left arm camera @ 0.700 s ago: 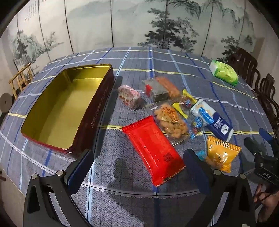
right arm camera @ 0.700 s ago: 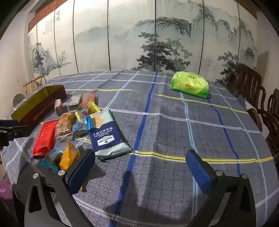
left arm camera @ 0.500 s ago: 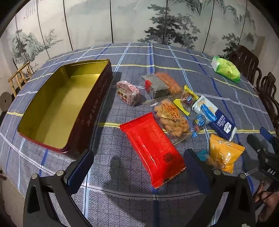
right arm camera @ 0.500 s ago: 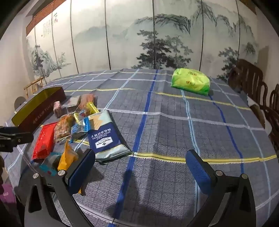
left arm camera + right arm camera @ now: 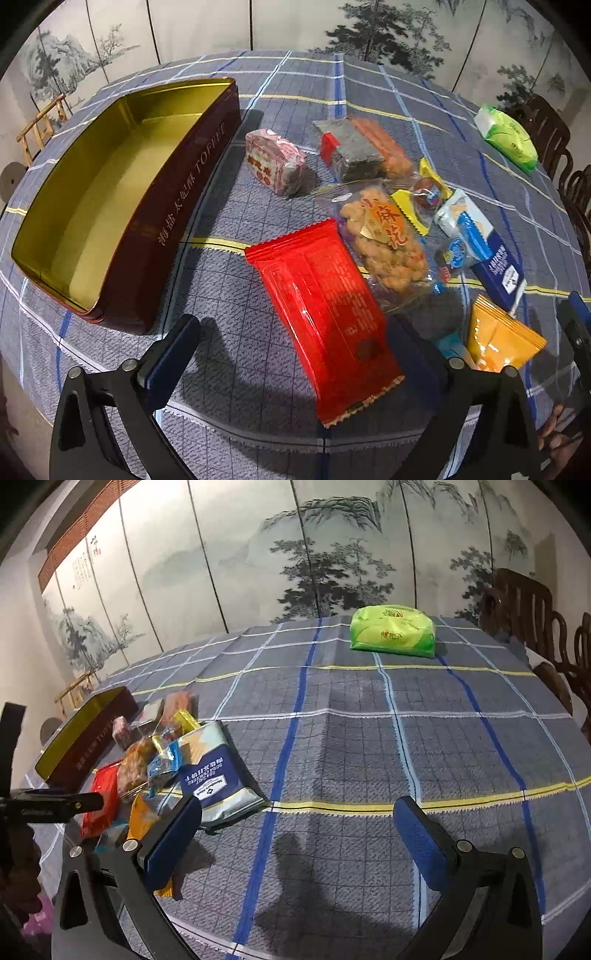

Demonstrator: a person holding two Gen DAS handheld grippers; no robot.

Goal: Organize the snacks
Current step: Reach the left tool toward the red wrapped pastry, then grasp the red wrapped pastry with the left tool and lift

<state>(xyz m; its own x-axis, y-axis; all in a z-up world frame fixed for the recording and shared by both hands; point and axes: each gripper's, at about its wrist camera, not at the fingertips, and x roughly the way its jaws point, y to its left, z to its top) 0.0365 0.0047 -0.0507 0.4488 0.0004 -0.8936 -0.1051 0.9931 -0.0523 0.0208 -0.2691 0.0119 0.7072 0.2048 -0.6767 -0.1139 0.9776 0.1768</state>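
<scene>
My left gripper [image 5: 293, 347] is open and hovers over the near end of a red packet [image 5: 325, 317], whose lower half shows between the fingers without touching them. An open gold-lined tin [image 5: 177, 206] stands to its left, with nothing inside. Behind the red packet lie a clear bag of fried bites [image 5: 384, 243], a pink packet [image 5: 275, 160], a dark-and-orange packet [image 5: 354, 151], a blue-and-white packet [image 5: 484, 251] and an orange packet [image 5: 498, 339]. My right gripper [image 5: 295, 834] is open over bare cloth, right of the blue-and-white packet [image 5: 214, 775].
A green pack [image 5: 393, 631] lies alone at the far side of the checked tablecloth [image 5: 369, 738]. Dark wooden chairs [image 5: 524, 605] stand at the right edge. A painted folding screen runs behind the table. The left gripper's frame [image 5: 55, 805] shows at the right wrist view's left edge.
The left gripper has come lower and closer to the red packet, which now looks larger and reaches between its fingers. The right gripper's view has tilted slightly. Both stay open.
</scene>
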